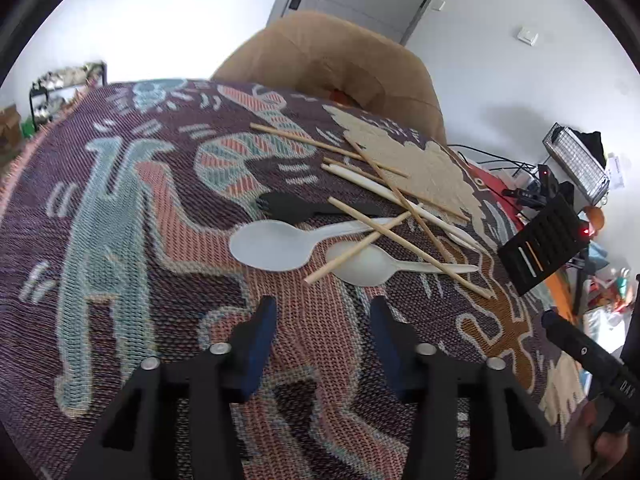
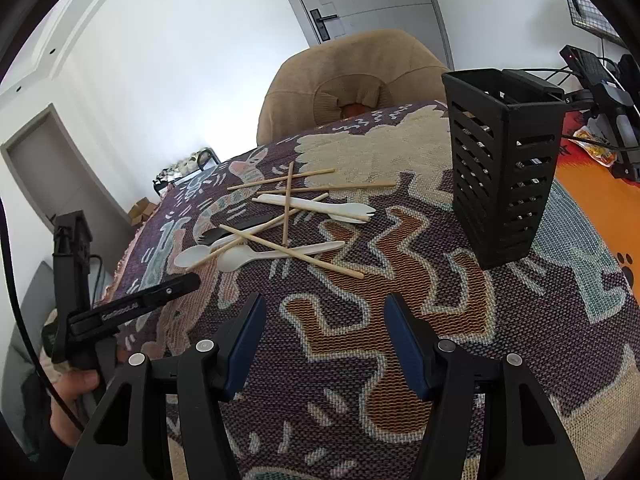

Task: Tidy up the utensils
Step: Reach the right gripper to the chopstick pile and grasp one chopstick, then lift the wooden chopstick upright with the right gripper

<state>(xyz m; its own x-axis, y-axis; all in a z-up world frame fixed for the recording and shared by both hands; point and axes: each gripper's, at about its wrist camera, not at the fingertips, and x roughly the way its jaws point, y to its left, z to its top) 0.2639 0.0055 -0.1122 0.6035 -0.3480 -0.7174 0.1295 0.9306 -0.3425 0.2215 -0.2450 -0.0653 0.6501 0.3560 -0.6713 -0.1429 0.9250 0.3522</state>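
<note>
Utensils: two white spoons [image 1: 272, 245], one black fork [image 1: 286, 203], one slotted caddy [image 2: 505, 164]

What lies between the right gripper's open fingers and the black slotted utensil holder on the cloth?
In the right wrist view, only bare patterned tablecloth lies between the right gripper and the utensil holder; the utensil pile sits off to the left.

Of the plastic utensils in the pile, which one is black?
The black spork, lying at the pile's far-left edge with its tines pointing away from the slotted black holder. The two spoons and the other sporks are white or cream.
</note>
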